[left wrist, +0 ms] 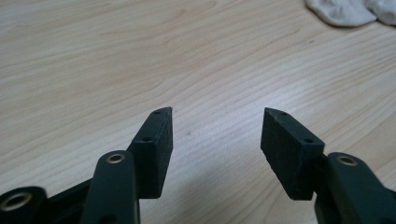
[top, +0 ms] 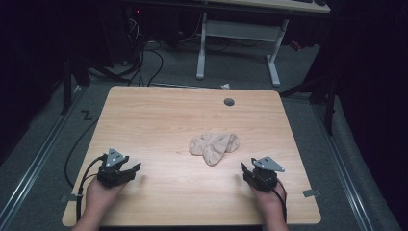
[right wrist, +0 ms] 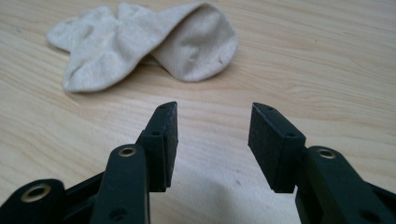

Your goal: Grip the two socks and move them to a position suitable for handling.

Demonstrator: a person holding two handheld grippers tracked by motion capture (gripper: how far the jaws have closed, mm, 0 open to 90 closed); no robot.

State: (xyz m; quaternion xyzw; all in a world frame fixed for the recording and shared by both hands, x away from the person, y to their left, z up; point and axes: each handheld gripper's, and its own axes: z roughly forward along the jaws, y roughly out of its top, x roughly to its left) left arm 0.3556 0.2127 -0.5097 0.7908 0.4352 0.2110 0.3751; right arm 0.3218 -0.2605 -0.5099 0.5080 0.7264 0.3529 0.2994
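Note:
A pale beige sock [top: 214, 147] lies crumpled near the middle of the wooden table [top: 159, 115]. In the right gripper view the sock [right wrist: 140, 44] sits a short way ahead of the jaws. My right gripper [top: 248, 169] rests near the front right, open, with nothing between its pads [right wrist: 214, 122]. At the front left my left gripper [top: 136, 168] is open too and holds nothing; bare wood lies between its jaws [left wrist: 217, 126]. An edge of the sock [left wrist: 350, 11] shows at the top right corner of the left gripper view.
A small grey round cap [top: 229, 102] is set into the table near its far edge. Behind the table stand a white desk frame [top: 238, 38] and loose black cables [top: 144, 62] on the floor. Metal rails [top: 33, 163] run along both sides.

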